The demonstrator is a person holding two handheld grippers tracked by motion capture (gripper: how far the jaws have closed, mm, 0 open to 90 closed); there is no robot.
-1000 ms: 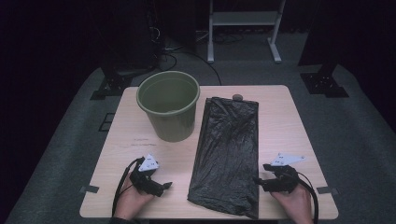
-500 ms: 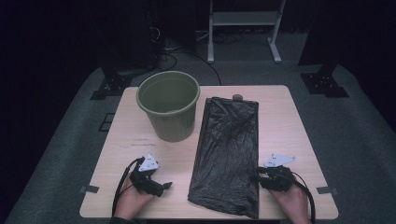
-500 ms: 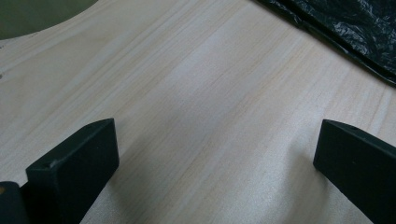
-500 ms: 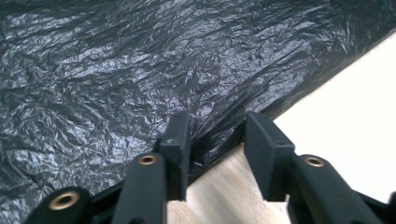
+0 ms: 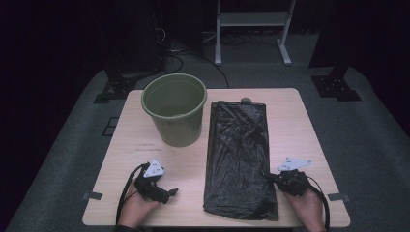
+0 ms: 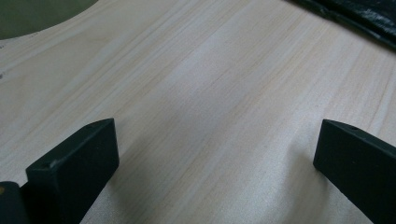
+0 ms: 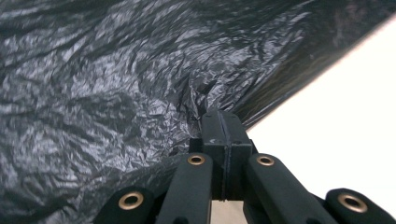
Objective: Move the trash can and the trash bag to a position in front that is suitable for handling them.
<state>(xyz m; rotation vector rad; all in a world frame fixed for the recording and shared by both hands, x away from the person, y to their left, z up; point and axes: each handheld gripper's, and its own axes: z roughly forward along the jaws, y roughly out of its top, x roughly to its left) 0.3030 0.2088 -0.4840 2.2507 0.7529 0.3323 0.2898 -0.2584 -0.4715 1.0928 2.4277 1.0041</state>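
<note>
Against the earlier high view, we see our right gripper (image 5: 274, 179) drawn in from just beside the black bag (image 5: 240, 154) to its right edge, and its jaws have just been closing, with the bag's film between them; our left gripper (image 5: 167, 194) sits where it did, and the bag and the green bucket (image 5: 174, 108) have not shifted. A faint line of small print lies on the table (image 5: 300, 121) just in front of the bucket, too small for us to read; we find no other writing. Taking the bag as our landmark and going left to right: the bucket stands upright just left of the bag's far half; our left gripper rests on the table left of the bag's near end, well apart from it, its jaws wide open over bare wood in the left gripper view. The bag itself lies flat and crinkled along the table's middle, running from far edge to near edge. At its near right edge our right gripper's jaws are closed together, pinching a puckered fold of the bag (image 7: 140, 93).
</note>
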